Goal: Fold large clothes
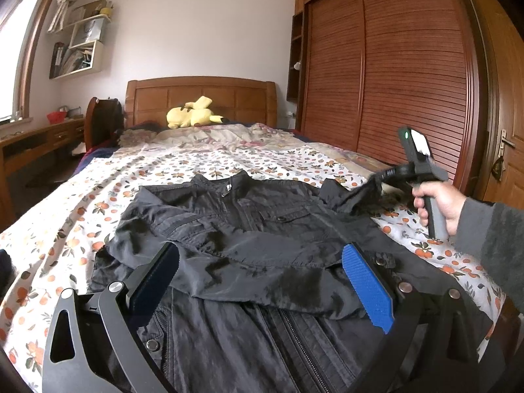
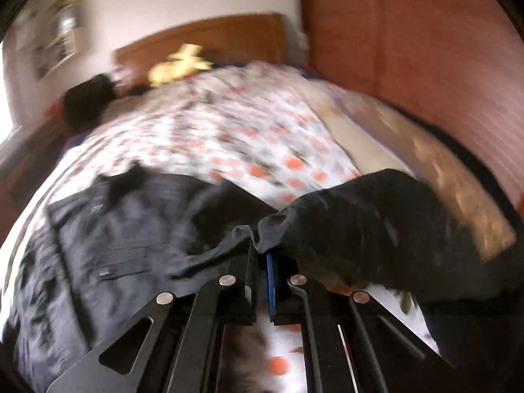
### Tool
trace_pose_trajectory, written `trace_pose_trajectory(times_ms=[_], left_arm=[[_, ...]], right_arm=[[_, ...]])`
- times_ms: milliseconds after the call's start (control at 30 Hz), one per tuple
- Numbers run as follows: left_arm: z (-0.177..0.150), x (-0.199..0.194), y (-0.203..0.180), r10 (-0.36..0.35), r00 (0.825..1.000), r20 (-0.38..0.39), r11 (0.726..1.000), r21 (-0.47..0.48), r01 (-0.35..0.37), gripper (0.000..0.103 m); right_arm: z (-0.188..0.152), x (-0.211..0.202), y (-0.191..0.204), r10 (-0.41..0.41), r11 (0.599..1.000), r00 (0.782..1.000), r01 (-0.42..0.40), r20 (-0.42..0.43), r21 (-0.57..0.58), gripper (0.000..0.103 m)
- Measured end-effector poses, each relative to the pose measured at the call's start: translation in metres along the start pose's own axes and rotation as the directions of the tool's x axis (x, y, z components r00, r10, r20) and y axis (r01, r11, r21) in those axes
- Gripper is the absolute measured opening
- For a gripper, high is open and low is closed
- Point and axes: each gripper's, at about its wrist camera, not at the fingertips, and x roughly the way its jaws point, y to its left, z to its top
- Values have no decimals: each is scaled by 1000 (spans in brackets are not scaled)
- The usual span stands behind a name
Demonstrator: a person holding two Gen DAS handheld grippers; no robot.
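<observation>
Black jacket (image 1: 249, 229) spread front-up on the bed (image 1: 98, 203), over the orange-flowered sheet. Collar (image 1: 229, 180) toward the headboard (image 1: 199, 98), hem toward the foot of the bed; long axis along the zip line (image 1: 301, 347), running lengthwise down the bed. One sleeve (image 1: 209, 255) already laid crosswise over the chest. The other sleeve (image 2: 353, 216) out to the wardrobe side of the jacket, its end lifted off the sheet.

Right gripper (image 2: 262, 252) pressed together on a fold of that lifted sleeve, dark cloth bunched right at the tips; view badly blurred, so no telling how deep the bite goes. Seen from the left camera, right hand (image 1: 435, 203) on the handle, off the jacket's wardrobe-side shoulder. Clearly the nearer hand to this sleeve.

Left gripper (image 1: 262, 281) spread wide above the lower chest, blue pads to either side of the crossed sleeve, pinching nothing; cannot tell whether the tips touch the cloth.

Likely next: sleeve carried inward across the jacket's long axis, away from the wardrobe (image 1: 393, 65), to lie over the chest. Risk of the cuff slipping from a shallow pinch.

Yellow plush toy (image 1: 193, 114) at the headboard, well apart from the jacket.
</observation>
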Motion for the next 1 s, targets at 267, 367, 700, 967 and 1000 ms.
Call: trace_pose_trajectory(times_ms=[267,367,700,967,1000], left_arm=[[-1,1,2,1,1000,0,1000,-2,-1,100],[-1,1,3,0,1000,-1,1000,-2,0,100],[-1,1,4,-2,1000,-3,1000,-2,2,100],[-1,1,4,-2,1000,-4,1000,1,2,100],[-2,1,4,-2,1000,-4,1000,0,2,100]], right_arm=[[-32,-52,108,199,949,977,-213,-79,-234,3],[-53,-52,123,198,935,970,-229,-138,-270,4],[-79,-84,115,150,936,979,-186,-141,-298,34],[-62,-83,68,9,962,996,-33,-90,-272,43],[-60,-79,59,-11,966,996,-13,-90,-259,44]])
